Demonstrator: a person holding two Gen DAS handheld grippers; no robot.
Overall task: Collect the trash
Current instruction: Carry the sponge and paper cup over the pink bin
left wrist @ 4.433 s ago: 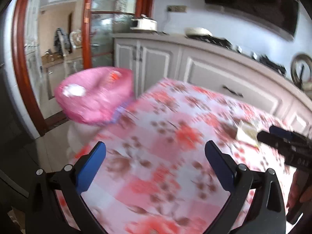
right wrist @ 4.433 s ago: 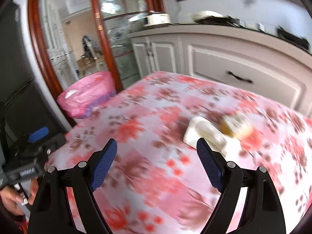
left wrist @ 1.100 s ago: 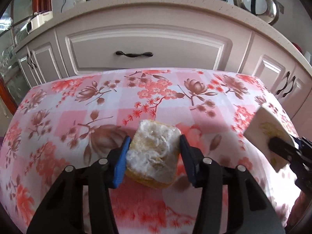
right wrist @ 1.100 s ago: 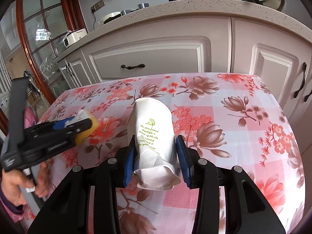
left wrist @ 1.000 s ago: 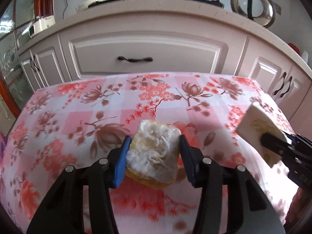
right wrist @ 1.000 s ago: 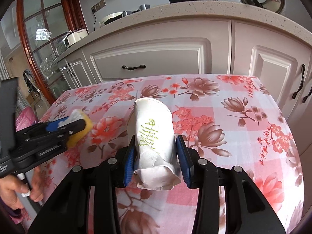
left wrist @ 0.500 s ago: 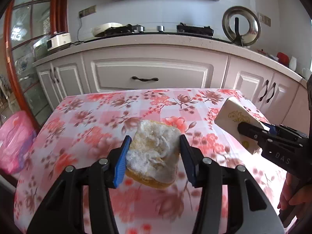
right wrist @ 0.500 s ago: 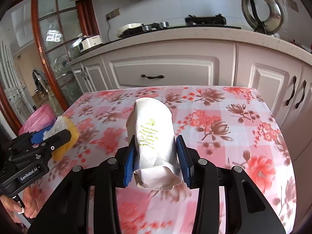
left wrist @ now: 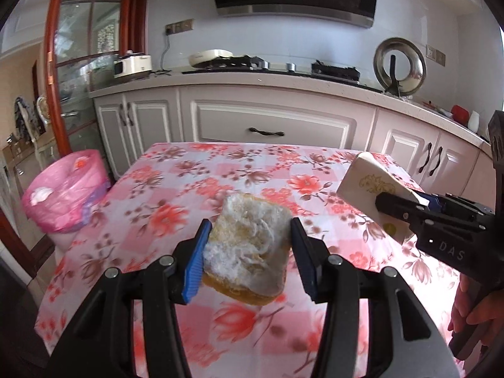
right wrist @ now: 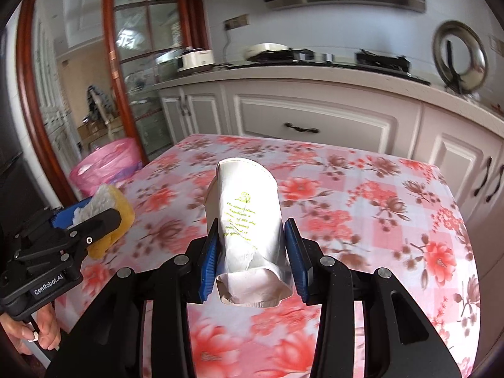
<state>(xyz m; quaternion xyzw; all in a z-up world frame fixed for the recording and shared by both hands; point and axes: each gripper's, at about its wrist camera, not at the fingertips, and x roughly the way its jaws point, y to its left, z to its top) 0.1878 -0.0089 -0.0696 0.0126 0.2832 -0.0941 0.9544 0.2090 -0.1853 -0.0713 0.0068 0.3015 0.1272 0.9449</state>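
My left gripper (left wrist: 249, 252) is shut on a yellow sponge with white crumpled tissue on top (left wrist: 249, 245), held above the floral tablecloth (left wrist: 195, 176). In the right wrist view the same sponge (right wrist: 110, 211) shows at the left. My right gripper (right wrist: 252, 261) is shut on a crushed white paper cup with green print (right wrist: 245, 220), also lifted off the table. That cup (left wrist: 368, 186) appears at the right of the left wrist view. A bin lined with a pink bag (left wrist: 63, 195) stands on the floor off the table's left edge, also as the pink-lined bin (right wrist: 110, 163).
White cabinets (left wrist: 267, 126) with a counter run behind the table, carrying a stove, a rice cooker (left wrist: 132, 66) and a pot lid (left wrist: 400, 66). A wood-framed glass door (right wrist: 126, 63) stands at the left. A person's hand (right wrist: 37, 334) grips the left tool.
Both grippers have risen and pulled back from the table with their loads. The pink bin has come into view at the left in both views.
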